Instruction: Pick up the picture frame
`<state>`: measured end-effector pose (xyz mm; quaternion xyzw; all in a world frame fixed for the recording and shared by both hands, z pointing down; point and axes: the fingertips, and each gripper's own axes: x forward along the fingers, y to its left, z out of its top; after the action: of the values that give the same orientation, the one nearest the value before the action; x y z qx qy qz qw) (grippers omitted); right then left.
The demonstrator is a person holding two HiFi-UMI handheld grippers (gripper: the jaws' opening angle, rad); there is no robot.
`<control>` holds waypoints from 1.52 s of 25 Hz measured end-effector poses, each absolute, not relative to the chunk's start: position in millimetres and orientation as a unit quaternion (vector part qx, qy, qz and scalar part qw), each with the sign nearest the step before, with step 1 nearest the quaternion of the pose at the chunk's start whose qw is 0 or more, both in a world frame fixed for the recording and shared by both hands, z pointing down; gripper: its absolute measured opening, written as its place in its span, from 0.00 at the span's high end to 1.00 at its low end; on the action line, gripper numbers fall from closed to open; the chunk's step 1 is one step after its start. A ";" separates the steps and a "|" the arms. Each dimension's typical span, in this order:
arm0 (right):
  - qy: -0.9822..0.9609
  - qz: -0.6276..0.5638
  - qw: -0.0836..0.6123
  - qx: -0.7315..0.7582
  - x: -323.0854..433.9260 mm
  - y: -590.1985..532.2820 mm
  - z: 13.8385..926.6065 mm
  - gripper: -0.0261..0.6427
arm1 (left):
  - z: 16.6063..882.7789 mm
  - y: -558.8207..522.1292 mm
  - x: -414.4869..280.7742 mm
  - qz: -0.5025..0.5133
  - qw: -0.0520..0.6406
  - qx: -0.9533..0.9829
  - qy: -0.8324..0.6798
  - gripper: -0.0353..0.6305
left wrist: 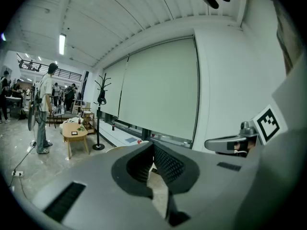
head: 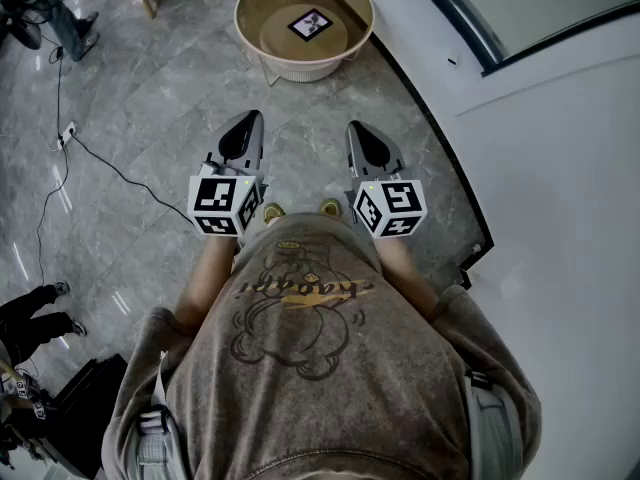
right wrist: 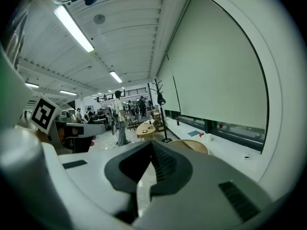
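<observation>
One shirt (head: 310, 368), two grippers (head: 254, 117) (head: 354, 126), one frame (head: 310, 23)

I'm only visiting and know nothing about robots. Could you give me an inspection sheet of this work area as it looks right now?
Surface: round table with a raised rim, standing on a grey stone floor.
Job's things: picture frame lies on the table, not yet picked up.
Clutter: nothing seen on the table besides the frame.
Grippers: left gripper and right gripper are held side by side, short of the table; jaws shut, both empty.
Cables: a black cable runs over the floor from a socket strip at the left.
Surroundings: white ledge at the right; a coat stand and a person farther off.
</observation>
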<state>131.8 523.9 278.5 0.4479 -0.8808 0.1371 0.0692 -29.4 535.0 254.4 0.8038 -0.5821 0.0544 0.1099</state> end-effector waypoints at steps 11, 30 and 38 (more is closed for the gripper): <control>-0.883 0.138 0.057 0.446 114.2 526.7 279.1 0.93 | 259.6 534.7 -41.5 0.055 0.118 0.805 -0.579 0.92; -0.847 0.132 0.042 0.513 87.7 562.9 289.8 0.93 | 275.3 546.4 -83.6 0.053 0.112 0.845 -0.520 0.92; -0.846 0.131 0.042 0.516 74.8 544.3 292.1 0.93 | 279.2 528.9 -92.8 0.058 0.104 0.850 -0.513 0.92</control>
<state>74.8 544.3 292.1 0.5156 -0.8458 0.1307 0.0417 -92.8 528.9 279.2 0.8501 -0.5130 0.0582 0.1040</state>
